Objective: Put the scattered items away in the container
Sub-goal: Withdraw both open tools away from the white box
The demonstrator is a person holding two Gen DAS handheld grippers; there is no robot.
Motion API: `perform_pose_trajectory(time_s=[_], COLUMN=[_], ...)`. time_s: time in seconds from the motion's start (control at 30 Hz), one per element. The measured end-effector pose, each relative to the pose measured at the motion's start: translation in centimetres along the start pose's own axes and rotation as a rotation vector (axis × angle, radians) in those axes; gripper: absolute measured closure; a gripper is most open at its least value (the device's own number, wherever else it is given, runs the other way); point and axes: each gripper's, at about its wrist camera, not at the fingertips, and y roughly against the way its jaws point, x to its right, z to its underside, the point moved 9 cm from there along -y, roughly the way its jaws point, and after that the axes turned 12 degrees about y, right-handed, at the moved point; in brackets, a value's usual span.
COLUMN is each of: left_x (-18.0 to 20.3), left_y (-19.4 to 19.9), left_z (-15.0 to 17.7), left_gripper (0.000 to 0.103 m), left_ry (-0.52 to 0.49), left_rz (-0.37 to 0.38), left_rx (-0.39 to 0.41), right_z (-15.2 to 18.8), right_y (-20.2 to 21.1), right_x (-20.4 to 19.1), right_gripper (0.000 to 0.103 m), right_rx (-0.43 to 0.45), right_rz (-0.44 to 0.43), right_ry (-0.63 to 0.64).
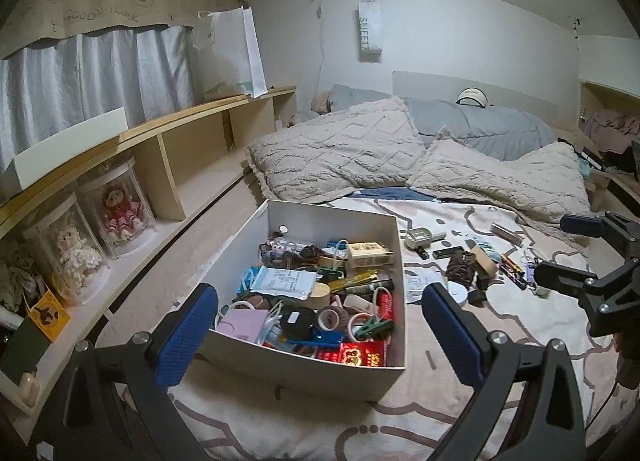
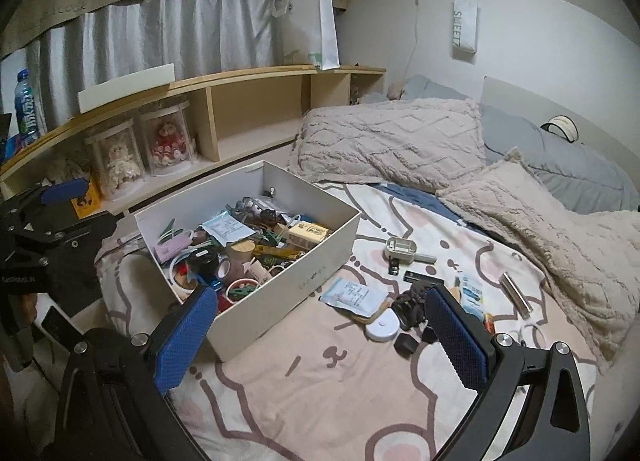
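Observation:
A white cardboard box sits on the bed, filled with several small items such as tape rolls, clips and packets. My left gripper hovers open over the box's near edge, nothing between its blue pads. My right gripper is open too, above the bedsheet just right of the box. Loose items lie ahead of it: a paper packet, a white round disc, a brown hair tie, a beige comb-like piece and a silver tube. The right pad hides some of them.
Fluffy beige pillows and a grey duvet lie behind the items. A wooden shelf with two doll display cases runs along the left of the bed. The patterned sheet spreads below my right gripper.

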Motion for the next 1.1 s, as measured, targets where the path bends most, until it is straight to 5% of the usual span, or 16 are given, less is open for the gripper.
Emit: perform_pose_trajectory(time_s=[1.1], left_x=[1.9], left_y=[2.5], left_z=[3.1], left_gripper=[0.000], left_ry=[0.026], left_rz=[0.023], left_rx=[0.010], right_z=[2.0], right_y=[3.2], right_x=[-0.8], right_gripper=[0.000], right_rx=[0.028], right_rz=[-0.010], right_ry=[0.028])
